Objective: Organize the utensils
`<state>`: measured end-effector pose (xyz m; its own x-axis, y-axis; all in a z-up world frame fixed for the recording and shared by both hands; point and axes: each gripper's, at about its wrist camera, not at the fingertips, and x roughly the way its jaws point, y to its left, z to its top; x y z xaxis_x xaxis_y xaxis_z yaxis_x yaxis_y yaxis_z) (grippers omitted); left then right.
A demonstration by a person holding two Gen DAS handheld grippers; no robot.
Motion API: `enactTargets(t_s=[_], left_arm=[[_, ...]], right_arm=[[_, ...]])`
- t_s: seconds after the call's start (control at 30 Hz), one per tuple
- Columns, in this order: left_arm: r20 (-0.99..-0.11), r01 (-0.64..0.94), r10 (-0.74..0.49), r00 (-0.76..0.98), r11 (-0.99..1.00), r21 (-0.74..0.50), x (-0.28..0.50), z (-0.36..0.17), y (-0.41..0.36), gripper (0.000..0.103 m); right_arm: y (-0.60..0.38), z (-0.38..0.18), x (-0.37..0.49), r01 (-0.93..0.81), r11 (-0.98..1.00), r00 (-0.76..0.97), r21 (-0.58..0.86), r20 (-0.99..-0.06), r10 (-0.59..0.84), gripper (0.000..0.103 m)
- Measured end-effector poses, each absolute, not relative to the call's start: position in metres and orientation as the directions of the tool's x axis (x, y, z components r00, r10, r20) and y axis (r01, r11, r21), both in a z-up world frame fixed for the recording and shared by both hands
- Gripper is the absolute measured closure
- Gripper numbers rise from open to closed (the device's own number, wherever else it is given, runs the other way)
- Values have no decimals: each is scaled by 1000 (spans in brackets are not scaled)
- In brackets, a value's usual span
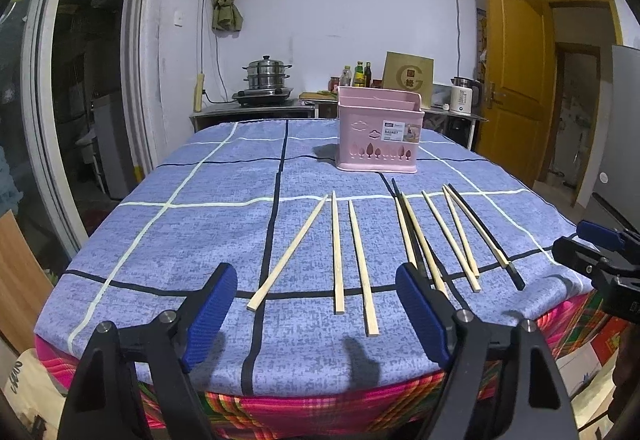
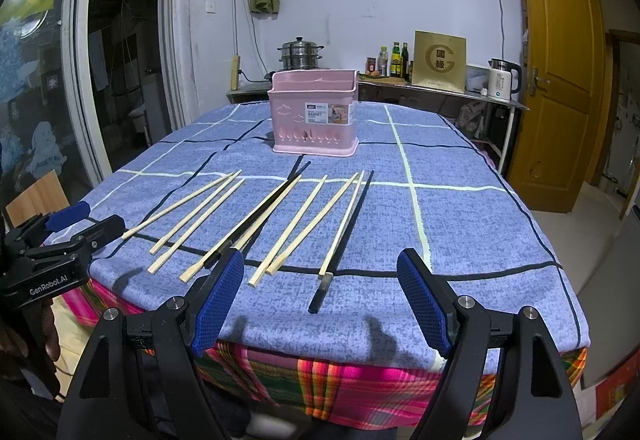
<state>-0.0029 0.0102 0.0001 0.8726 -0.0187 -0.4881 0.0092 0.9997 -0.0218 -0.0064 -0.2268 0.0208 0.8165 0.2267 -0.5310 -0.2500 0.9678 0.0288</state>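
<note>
Several chopsticks lie side by side on the blue checked tablecloth (image 1: 180, 240): pale wooden ones (image 1: 337, 252) (image 2: 288, 230) and two black ones (image 1: 486, 236) (image 2: 344, 236). A pink utensil basket (image 1: 379, 128) (image 2: 315, 112) stands upright behind them, apparently empty. My left gripper (image 1: 316, 280) is open and empty, hovering at the table's near edge in front of the left wooden chopsticks. My right gripper (image 2: 320, 268) is open and empty at the near edge in front of the right-hand chopsticks. Each gripper shows at the side of the other's view (image 1: 592, 256) (image 2: 76, 228).
The table's near edge drops to a pink plaid undercloth (image 2: 340, 380). Behind the table a counter (image 1: 260, 108) carries a steamer pot (image 1: 266, 74), bottles (image 1: 360, 74), a brown box (image 1: 408, 78) and a kettle (image 2: 502, 80). A wooden door (image 2: 556, 80) stands at the right.
</note>
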Motion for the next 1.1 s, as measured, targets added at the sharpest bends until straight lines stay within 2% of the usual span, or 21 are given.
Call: enactTargets(t_s=[0.87, 1.1], left_arm=[[-525, 10, -20, 851, 1000, -23, 7, -6, 14, 24], [-567, 24, -29, 823, 1000, -16, 38, 0, 20, 33]], right_arm=[[-226, 19, -4, -249, 968, 813, 30, -536, 226, 24], [-220, 9, 19, -274, 961, 790, 42, -559, 250, 24]])
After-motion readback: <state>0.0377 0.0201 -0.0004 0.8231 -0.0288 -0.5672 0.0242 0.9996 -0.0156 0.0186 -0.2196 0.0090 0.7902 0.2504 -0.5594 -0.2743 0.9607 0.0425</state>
